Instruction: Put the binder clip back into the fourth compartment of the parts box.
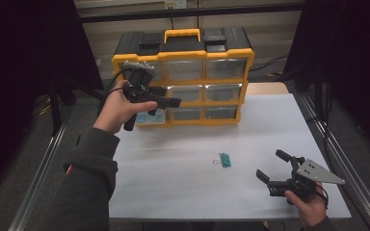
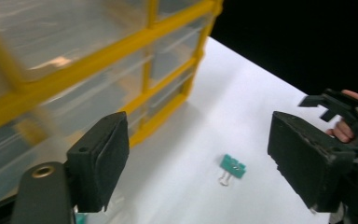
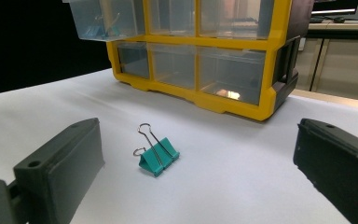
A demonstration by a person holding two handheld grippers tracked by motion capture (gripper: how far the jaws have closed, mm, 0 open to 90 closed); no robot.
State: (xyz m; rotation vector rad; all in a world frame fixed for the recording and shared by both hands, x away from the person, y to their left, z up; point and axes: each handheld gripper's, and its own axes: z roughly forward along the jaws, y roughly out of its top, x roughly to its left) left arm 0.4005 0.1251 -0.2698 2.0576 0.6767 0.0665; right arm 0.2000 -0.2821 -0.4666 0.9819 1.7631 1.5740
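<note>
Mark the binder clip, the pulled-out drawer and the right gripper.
binder clip (image 3: 160, 157): right gripper view, on its teal body.
pulled-out drawer (image 3: 103, 19): right gripper view, on its clear front wall.
right gripper (image 1: 272, 166): high view, midway between its two open black jaws, above the white table.

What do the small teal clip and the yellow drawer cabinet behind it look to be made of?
Binder clip: teal body with a smooth painted look, likely folded sheet metal; bare silvery wire handles. Drawer cabinet: matte yellow frame and black top look like moulded plastic; its drawers are see-through with soft reflections, probably clear plastic.
</note>
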